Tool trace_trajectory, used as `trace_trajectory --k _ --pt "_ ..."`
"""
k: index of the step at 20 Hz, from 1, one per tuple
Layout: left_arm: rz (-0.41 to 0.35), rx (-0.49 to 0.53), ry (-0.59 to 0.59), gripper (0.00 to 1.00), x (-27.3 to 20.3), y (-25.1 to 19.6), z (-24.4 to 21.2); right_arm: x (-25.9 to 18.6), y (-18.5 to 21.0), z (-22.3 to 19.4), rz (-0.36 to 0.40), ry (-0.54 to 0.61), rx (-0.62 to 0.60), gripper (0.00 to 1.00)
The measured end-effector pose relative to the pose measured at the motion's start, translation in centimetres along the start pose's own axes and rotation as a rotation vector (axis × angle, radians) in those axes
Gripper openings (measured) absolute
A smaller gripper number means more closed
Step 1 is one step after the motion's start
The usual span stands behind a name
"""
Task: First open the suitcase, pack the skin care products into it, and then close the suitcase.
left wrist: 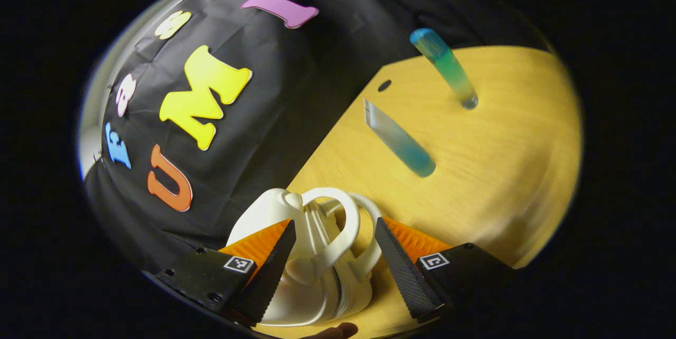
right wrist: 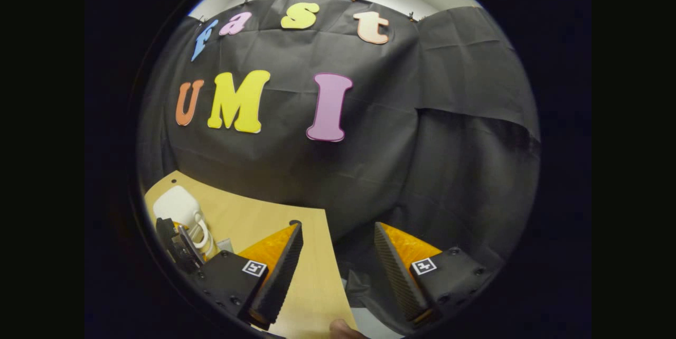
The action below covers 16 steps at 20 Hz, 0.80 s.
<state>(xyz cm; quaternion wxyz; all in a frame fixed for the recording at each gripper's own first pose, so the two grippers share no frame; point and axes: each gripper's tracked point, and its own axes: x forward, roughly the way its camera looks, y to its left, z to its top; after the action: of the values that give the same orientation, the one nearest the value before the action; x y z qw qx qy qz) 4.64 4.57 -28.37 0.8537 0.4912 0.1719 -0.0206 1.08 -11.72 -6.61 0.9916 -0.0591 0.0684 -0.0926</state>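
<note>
White suitcase (left wrist: 311, 254) lies on the wooden counter (left wrist: 501, 170), its looped handles between the left gripper (left wrist: 331, 260) fingers, which are apart and not clamping. Two blue-green tubes (left wrist: 400, 139) stand beyond the suitcase. Right gripper (right wrist: 338, 265), fingers apart, holds nothing, right of the suitcase.

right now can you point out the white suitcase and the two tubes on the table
white suitcase (left wrist: 309, 275), left gripper view, on its ribbed shell below the handles
near tube (left wrist: 398, 141), left gripper view, mid-body
far tube (left wrist: 448, 66), left gripper view, mid-body
</note>
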Motion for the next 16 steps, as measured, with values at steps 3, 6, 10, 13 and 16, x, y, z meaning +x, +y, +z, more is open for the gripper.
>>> trace_trajectory --k 3,6,10,13,16 --pt "0.046 0.114 0.005 0.85 0.7 0.9 0.0 -0.2 -1.4 -0.9 -0.022 0.008 0.004 0.81" --pt "0.038 0.177 0.024 0.61 1.2 -0.1 -0.2 -0.2 -2.0 -1.7 -0.032 0.024 0.015 0.81" --pt "-0.01 0.209 0.074 0.28 1.4 -0.3 -0.5 -0.5 -1.7 -1.8 -0.022 0.026 0.011 0.81" --pt "-0.026 0.14 0.073 0.09 0.9 0.8 -0.1 -0.7 -0.9 -1.1 -0.009 0.011 0.009 0.8" --pt "-0.078 0.033 0.08 0.05 0.2 2.1 0.2 -0.7 0.6 -0.4 0.007 0.003 0.007 0.8"
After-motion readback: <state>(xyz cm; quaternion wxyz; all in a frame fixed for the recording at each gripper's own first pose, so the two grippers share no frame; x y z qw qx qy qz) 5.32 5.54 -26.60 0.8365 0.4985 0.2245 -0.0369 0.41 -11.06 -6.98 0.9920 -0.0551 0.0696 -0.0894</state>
